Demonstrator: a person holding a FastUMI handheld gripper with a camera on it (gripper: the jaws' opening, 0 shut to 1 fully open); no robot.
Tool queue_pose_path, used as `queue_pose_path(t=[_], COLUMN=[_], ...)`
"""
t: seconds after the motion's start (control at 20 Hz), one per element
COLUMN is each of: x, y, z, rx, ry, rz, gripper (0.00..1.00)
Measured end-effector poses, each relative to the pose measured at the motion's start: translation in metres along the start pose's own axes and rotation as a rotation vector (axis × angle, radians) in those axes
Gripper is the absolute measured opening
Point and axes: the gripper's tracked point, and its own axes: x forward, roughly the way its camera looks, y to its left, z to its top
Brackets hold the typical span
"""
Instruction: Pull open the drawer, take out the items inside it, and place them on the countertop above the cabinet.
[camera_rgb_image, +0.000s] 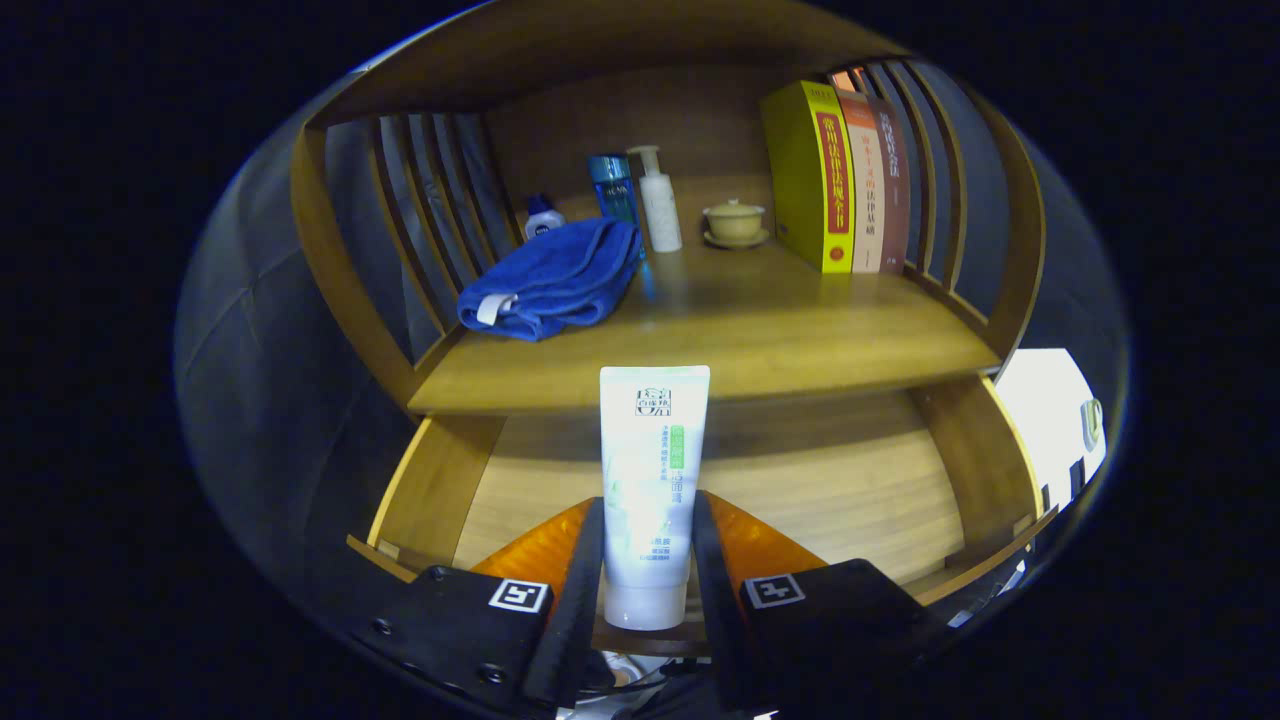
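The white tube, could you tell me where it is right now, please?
The white tube stands cap-down between the gripper fingers, which press on both its sides, above the open drawer and below the countertop.

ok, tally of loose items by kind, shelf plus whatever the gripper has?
Tubes: 1, white tube held in the gripper
Bottles: 3
Towels: 1
Lidded cups: 1
Books: 3
Total: 9

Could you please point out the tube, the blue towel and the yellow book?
tube (652, 470): gripper view, middle of its body, held between the fingers.
blue towel (555, 275): gripper view, top of the folded cloth, on the countertop.
yellow book (800, 175): gripper view, its front cover, standing upright.
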Motion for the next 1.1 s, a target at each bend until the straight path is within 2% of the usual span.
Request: queue_pose_path(t=[0.35,0.55,1.1], x=[0.016,0.041,0.104], y=[-0.003,-0.014,-0.033], z=[0.068,0.1,0.11], rx=[-0.009,-0.004,0.004], ry=[-0.11,-0.122,-0.041], rz=[-0.018,-0.037,-0.075], gripper=[0.57,0.57,0.57])
